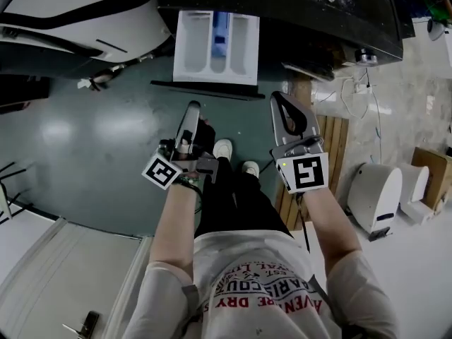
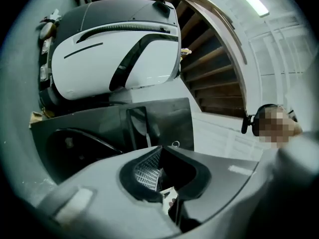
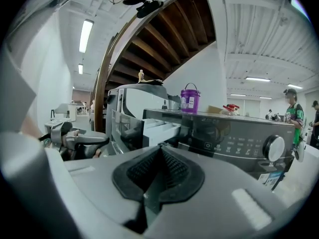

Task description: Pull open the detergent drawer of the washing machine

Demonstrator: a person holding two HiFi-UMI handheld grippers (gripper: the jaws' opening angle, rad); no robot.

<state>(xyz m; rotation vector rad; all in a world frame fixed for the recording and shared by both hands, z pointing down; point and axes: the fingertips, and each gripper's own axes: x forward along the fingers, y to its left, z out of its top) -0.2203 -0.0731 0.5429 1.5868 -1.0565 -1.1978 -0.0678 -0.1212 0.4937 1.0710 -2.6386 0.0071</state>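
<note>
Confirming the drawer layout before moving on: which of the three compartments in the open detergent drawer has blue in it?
The middle compartment of the detergent drawer: blue shows inside it, while the two outer compartments are plain white.

The white drawer (image 1: 215, 48) stands pulled out of the dark washer (image 1: 296, 13), and its middle compartment is blue. My left gripper (image 1: 192, 110) and right gripper (image 1: 281, 99) point toward it without touching it, jaws together. My shoes (image 1: 223, 148) stand between them.
</note>
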